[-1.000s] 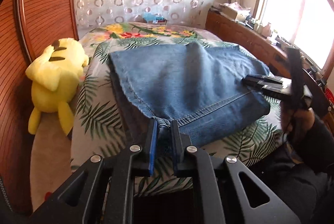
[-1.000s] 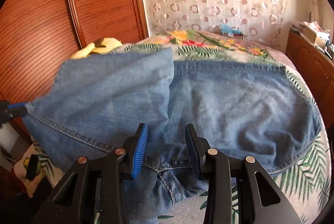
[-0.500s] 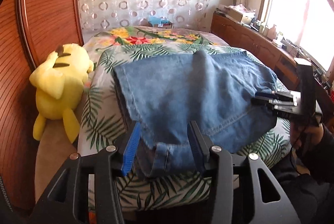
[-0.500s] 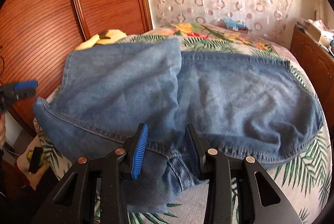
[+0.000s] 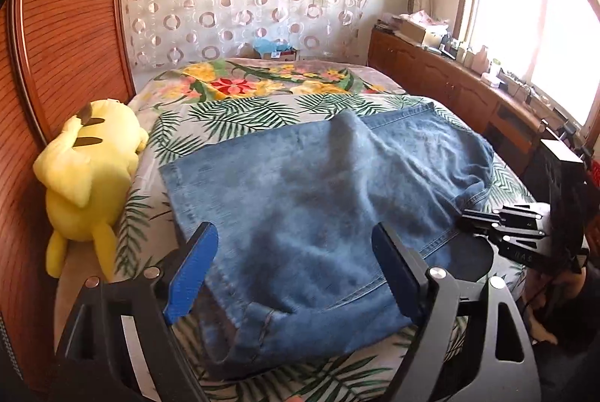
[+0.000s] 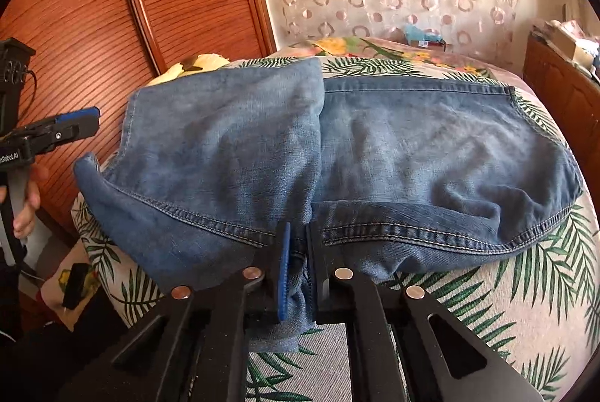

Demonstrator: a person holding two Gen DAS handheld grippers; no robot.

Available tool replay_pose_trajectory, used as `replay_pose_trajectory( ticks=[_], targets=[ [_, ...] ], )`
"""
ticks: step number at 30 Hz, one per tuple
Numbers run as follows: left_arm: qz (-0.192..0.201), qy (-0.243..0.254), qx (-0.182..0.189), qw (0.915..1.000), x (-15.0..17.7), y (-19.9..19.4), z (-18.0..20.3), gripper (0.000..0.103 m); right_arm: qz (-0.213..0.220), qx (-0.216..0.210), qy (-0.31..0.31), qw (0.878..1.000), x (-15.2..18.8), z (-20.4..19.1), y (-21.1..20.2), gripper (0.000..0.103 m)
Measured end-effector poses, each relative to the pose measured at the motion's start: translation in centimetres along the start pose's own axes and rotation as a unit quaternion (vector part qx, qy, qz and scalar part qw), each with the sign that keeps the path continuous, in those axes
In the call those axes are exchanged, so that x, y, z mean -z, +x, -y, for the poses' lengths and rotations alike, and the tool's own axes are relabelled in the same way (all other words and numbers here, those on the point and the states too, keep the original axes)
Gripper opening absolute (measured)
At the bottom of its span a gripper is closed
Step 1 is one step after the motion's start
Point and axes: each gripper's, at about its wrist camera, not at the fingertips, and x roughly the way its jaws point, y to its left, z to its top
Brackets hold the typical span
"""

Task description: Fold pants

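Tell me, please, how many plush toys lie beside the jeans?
1. A yellow plush toy lies at the bed's left edge, against the wooden panel, apart from the jeans. Others may be hidden.

1. The yellow plush toy (image 6: 195, 64) at upper centre-left of the right wrist view is mostly hidden behind the folded blue denim pants (image 6: 337, 147).
2. The small clutter on the wooden sideboard (image 5: 442, 75) under the bright window is too small to identify.
3. The person's hand (image 6: 26, 199) is cut off by the left edge.
4. The denim's near middle in the left wrist view is blurred.
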Motion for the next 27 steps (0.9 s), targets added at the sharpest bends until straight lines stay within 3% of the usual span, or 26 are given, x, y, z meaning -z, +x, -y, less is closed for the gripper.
replay_pose_trajectory(
  ticks=[12,15,17,19,27],
  targets=[
    [-0.004,0.013,0.007,0.9999,-1.0,2.0,2.4,0.085,0.035,0.056,0.032,0.997,0.7,4.3,-4.1,0.022],
    [-0.007,0.015,0.011,0.9998,-1.0,2.6,2.8,0.085,0.040,0.076,0.043,0.995,0.7,5.9,-5.1,0.031],
    [-0.009,0.017,0.013,0.9997,-0.9,3.0,3.2,0.085,0.043,0.089,0.049,0.994,0.7,6.8,-5.6,0.044],
    [-0.011,0.020,0.014,0.9996,-0.9,3.3,3.5,0.085,0.045,0.102,0.057,0.992,0.8,7.8,-6.1,0.050],
    [-0.013,0.031,0.025,0.9991,-1.0,3.9,5.2,0.085,0.044,0.153,0.102,0.982,0.9,12.1,-7.6,0.050]
  ],
)
